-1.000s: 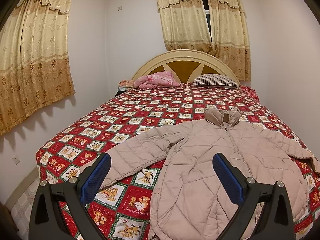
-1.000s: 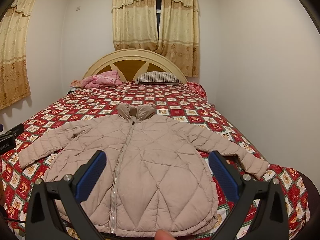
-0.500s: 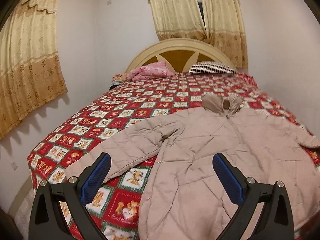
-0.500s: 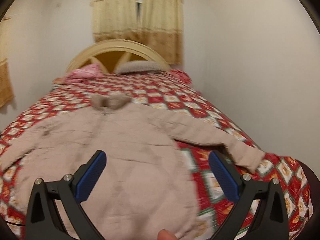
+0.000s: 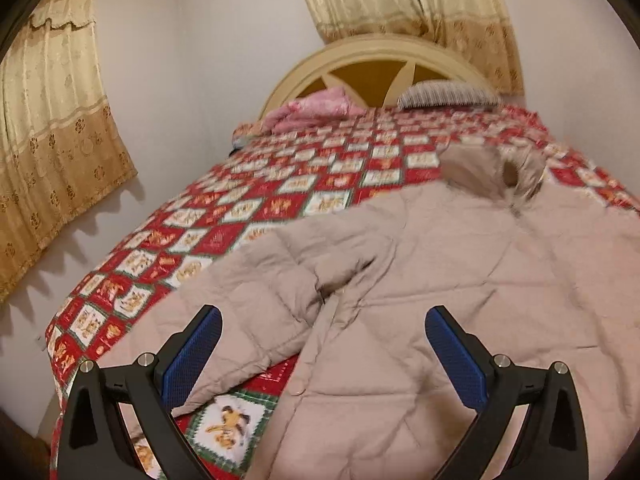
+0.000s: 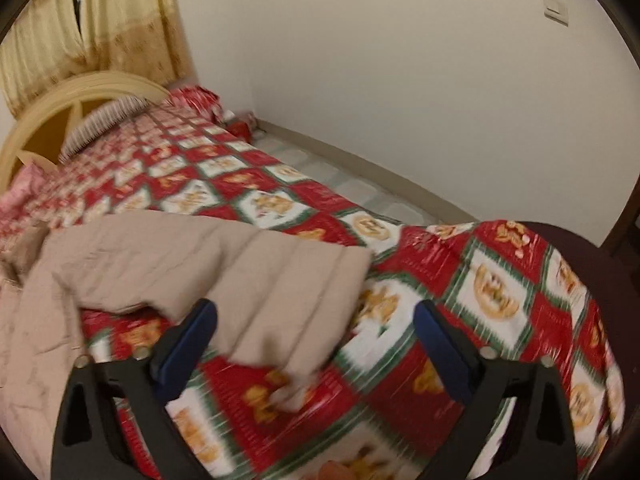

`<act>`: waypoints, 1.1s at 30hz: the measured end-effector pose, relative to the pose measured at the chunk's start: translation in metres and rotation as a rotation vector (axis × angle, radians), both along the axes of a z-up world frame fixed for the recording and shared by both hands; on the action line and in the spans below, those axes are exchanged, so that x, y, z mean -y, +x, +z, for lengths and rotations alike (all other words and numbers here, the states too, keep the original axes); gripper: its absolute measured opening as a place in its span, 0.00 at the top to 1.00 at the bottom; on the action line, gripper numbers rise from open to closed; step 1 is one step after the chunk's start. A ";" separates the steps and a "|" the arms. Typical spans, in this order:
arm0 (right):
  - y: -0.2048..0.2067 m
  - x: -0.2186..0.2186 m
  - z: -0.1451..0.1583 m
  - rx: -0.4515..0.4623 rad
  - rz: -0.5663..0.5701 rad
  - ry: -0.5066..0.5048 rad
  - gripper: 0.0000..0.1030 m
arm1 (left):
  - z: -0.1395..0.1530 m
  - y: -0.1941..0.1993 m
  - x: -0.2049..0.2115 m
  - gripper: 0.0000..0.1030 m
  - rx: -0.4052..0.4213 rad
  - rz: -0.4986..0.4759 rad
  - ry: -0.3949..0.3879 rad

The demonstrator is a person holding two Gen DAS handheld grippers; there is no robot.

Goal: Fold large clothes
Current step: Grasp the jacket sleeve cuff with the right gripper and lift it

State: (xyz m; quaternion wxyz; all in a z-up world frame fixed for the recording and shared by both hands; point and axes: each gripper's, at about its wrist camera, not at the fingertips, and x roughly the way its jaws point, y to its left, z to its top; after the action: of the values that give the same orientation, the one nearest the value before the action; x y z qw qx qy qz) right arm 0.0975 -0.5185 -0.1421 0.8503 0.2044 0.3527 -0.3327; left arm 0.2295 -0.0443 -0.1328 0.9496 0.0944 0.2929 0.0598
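Left wrist view: set low at the foot of the bed [image 5: 224, 240], looking up its length toward the headboard [image 5: 376, 60] and curtains [image 5: 48, 120], close above the jacket [image 5: 460, 280], framed below by both fingers. Right wrist view: also low and close, turned toward the bed's right edge, the wall [image 6: 400, 80] and floor strip [image 6: 360, 184], over one jacket sleeve [image 6: 260, 280]. Shared by both: bedspread [image 6: 496, 292], jacket, headboard, striped pillow [image 5: 448, 94], pink bundle [image 5: 316, 110]. Both blurred.
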 end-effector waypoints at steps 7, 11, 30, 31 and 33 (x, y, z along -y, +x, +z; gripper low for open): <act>0.029 0.012 -0.033 -0.147 0.060 0.063 0.26 | -0.042 0.024 -0.003 0.01 -0.113 0.029 -0.003; 0.038 0.017 -0.046 -0.128 0.088 0.124 0.53 | -0.051 0.029 -0.006 0.01 -0.169 0.004 -0.033; 0.095 -0.051 0.141 0.083 0.203 -0.358 0.90 | -0.053 0.024 -0.025 0.01 -0.168 -0.011 -0.187; 0.102 -0.064 0.152 0.100 0.223 -0.397 0.90 | -0.053 0.024 -0.026 0.01 -0.165 -0.008 -0.192; 0.113 -0.086 0.165 0.121 0.263 -0.460 0.90 | -0.052 0.023 -0.029 0.01 -0.157 -0.004 -0.203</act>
State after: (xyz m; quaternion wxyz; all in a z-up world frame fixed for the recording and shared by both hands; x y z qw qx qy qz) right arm 0.2106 -0.4323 0.0232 0.9298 -0.0222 0.2402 -0.2780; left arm 0.2522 -0.0155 -0.1846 0.9286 0.0027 0.3705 0.0205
